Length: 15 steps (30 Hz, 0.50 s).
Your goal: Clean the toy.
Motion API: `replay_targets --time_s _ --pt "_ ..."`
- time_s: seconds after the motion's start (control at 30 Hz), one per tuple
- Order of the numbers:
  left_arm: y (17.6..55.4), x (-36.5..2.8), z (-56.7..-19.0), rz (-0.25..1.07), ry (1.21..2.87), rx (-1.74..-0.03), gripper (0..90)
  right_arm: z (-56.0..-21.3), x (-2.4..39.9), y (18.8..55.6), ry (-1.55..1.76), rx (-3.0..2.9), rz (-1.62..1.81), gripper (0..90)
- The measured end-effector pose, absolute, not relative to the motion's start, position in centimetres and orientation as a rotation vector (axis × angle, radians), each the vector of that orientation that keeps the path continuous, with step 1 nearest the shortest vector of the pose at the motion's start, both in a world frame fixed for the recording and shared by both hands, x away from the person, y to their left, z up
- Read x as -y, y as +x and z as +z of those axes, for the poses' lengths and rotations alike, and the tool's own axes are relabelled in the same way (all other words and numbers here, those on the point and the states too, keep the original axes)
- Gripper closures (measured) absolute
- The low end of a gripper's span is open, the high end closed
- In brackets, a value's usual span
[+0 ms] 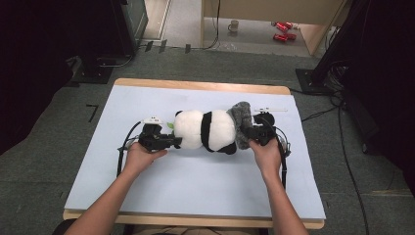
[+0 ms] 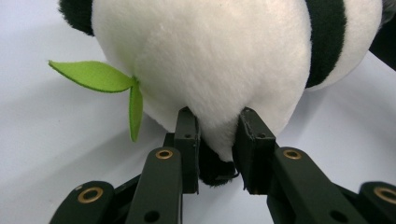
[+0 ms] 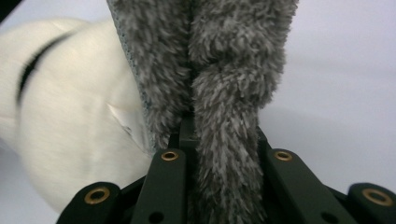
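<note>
- On the pale blue table top (image 1: 195, 181), seen from the high view, a plush panda (image 1: 205, 129) lies on its side near the middle, with a grey furry cloth (image 1: 241, 125) bunched against its right end. The left gripper (image 1: 173, 142) meets the panda's left end, and the right gripper (image 1: 249, 132) is at the grey cloth; each sits in a hand, forearms coming up from the near edge. A mug (image 1: 234, 25) and red cans (image 1: 282, 30) stand on the floor well beyond the table.
- Along the left gripper view, the two black jaws pinch a fold of the panda's (image 2: 224, 60) white plush, the pads pressing into it from both sides. A green felt leaf (image 2: 107, 84) sticks out just beside the grip, over the table surface.
- Along the right gripper view, the jaws are pressed onto a strand of the grey furry cloth (image 3: 224, 107), which runs up between them. The panda's (image 3: 70, 126) white body lies blurred beside it, touching the fur.
</note>
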State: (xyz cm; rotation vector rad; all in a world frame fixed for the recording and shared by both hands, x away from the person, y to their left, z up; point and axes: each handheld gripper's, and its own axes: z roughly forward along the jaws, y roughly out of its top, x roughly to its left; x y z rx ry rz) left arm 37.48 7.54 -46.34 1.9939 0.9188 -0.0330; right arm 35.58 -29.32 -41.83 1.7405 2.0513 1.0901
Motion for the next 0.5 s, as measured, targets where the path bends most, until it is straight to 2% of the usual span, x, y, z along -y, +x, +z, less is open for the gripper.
replay_targets --time_s 0.33,0.5 --pt "37.3 -7.4 -46.4 -0.014 2.034 -0.916 72.0 -45.0 28.8 35.8 1.84 -2.129 1.002 77.4" --pt "37.4 -7.5 -46.3 -0.029 2.025 -0.919 71.9 -45.5 29.0 35.7 1.847 -2.147 0.98 77.3"
